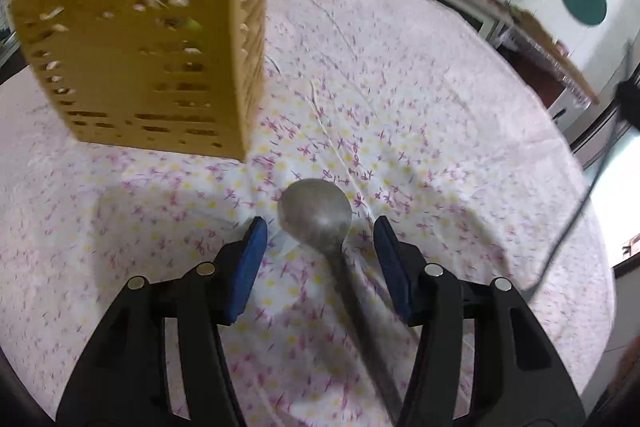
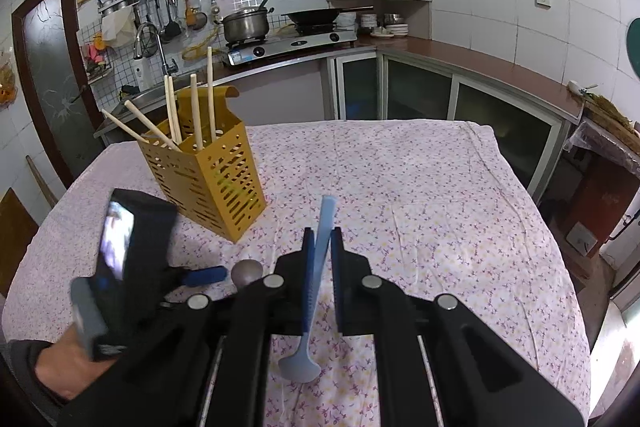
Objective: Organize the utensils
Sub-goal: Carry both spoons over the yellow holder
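on floral cloth point(image 2: 400, 187), yellow holder point(image 2: 208, 183) holds chopsticks point(image 2: 195, 111); right tool point(image 2: 320, 239) grips blue spoon point(image 2: 316, 279).

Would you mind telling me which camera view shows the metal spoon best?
The left wrist view: the metal spoon lies on the tablecloth between the open left tool's pads, bowl and most of its handle visible. The right wrist view shows only its bowl, the rest hidden behind the right tool.

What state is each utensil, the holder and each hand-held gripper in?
Round-bowled metal spoon: lying on the tablecloth, ungripped.
Light blue plastic spoon: clamped, bowl hanging down.
Yellow perforated utensil holder: upright, holding wooden chopsticks.
Left hand-held gripper: open, straddling the metal spoon.
Right hand-held gripper: shut on the blue spoon.
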Demonstrator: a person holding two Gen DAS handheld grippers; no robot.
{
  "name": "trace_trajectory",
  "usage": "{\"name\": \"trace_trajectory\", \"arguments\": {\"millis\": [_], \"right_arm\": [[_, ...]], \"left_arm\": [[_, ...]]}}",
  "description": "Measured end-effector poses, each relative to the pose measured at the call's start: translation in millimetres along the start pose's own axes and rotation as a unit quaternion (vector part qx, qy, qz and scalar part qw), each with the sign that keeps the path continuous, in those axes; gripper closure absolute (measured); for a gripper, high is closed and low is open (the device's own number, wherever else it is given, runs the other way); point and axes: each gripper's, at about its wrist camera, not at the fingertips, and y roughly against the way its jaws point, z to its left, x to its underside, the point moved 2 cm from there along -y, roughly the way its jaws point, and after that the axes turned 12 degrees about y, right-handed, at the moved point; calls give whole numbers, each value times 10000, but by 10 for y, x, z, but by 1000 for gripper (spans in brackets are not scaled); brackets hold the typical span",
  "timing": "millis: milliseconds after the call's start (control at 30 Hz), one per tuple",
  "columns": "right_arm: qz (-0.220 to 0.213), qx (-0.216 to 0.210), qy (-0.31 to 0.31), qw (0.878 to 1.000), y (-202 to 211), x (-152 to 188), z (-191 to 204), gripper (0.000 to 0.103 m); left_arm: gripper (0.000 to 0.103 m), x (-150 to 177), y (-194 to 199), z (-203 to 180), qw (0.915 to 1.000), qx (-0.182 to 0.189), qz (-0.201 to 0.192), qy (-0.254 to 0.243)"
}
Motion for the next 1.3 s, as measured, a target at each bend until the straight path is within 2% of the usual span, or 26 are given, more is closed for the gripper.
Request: {"name": "trace_trajectory", "arguments": {"millis": [33,67,300,600,767,867,1067,1200,1300], "right_arm": [[-2,-13,-9,10000,-7,-2,-15,95],[-6,-23,-17,10000,-12,2,-33,95],[-32,-5,-62,10000,1,28,-80,95],[-293,-19,32,9996,218,-121,88,95],[-367,-14,213,9991,303,-217,270,95],[-145,75,215,9996,164,-190,276,95],[779,222,-144,9966,-570,19,1,94],[1094,184,-261,9935,-935,79,-51,94],[1332,320,-281,9902,-1210,105,-100,94]], "left_arm": [[62,-4,-18,-33,9998,-143,-63,-100],[69,-14,-30,-45,9997,-195,-92,-135],[69,-11,105,64,9997,120,-216,41],[69,-15,1007,200,9916,469,-1201,104],[69,3,1414,308,9857,434,-1628,-36],[69,-1,1518,420,9849,442,-1676,13],[69,19,1693,666,9827,423,-1802,57],[69,-46,1664,763,9819,358,-1858,102],[69,-103,1670,867,9811,341,-1899,140]]}}
